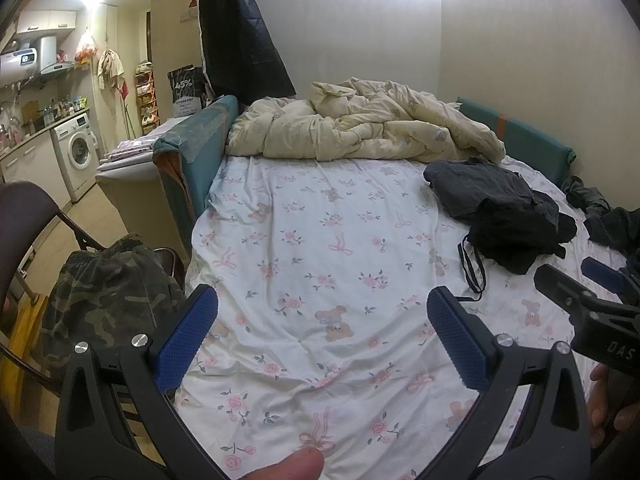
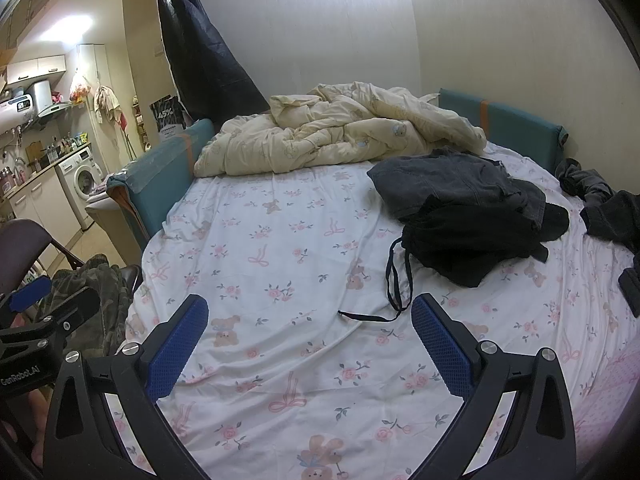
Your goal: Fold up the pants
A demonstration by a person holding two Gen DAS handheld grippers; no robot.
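Observation:
A heap of dark pants (image 1: 504, 212) (image 2: 468, 216) lies crumpled at the right of the bed, a black pair with loose drawstrings (image 2: 394, 280) on top of a grey pair. My left gripper (image 1: 322, 300) is open and empty over the floral sheet (image 1: 304, 240), left of the heap. My right gripper (image 2: 310, 308) is open and empty over the sheet (image 2: 256, 248), its right finger near the drawstrings. The right gripper shows at the right edge of the left wrist view (image 1: 576, 288), and the left gripper at the left edge of the right wrist view (image 2: 52, 304).
A crumpled cream duvet (image 1: 360, 128) (image 2: 340, 132) lies at the bed's far end. More dark clothes (image 1: 604, 216) (image 2: 608, 208) lie at the far right. Camouflage pants (image 1: 104, 288) hang on a chair (image 1: 28, 216) left of the bed. Teal padded boards (image 1: 192, 148) line the bed's edges.

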